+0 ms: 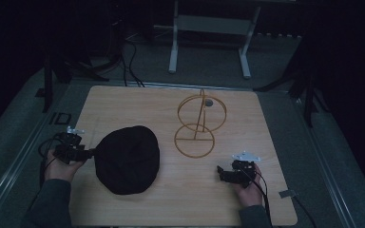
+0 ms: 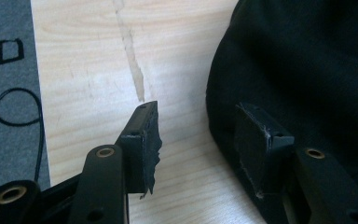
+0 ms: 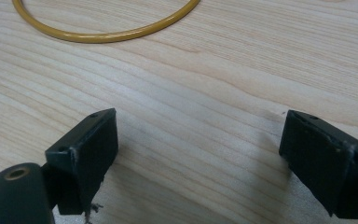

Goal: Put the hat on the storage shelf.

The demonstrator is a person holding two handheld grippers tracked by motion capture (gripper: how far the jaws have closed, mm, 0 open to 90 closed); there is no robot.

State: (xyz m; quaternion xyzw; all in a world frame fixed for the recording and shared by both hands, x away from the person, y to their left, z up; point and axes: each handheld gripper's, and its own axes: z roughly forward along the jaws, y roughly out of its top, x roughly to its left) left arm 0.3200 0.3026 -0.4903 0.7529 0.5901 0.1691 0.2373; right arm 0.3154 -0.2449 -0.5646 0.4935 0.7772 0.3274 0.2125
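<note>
A black cloth hat [image 1: 128, 159] lies crumpled on the left half of the wooden table [image 1: 261, 199]. My left gripper [image 1: 92, 153] is at the hat's left edge, held by a hand. In the left gripper view the left gripper [image 2: 205, 135] is open, with one pad on bare wood and the other against the hat [image 2: 307, 70]; the hat's rim sits in the gap. A gold wire stand [image 1: 197, 124], an upright ring over a flat ring, stands mid-table. My right gripper [image 1: 220, 172] rests open on bare wood to the stand's lower right. In its own view the right gripper [image 3: 198, 154] faces the flat ring [image 3: 107, 35].
Grey mat surrounds the table, with an "ID" mark [image 2: 4, 51] and a black cable loop [image 2: 18, 107] to the left. A white-legged frame [image 1: 209, 28] stands behind the table. Dark tripod legs [image 1: 309, 90] flank the far corners. A small metal piece [image 1: 287, 193] lies off the near right corner.
</note>
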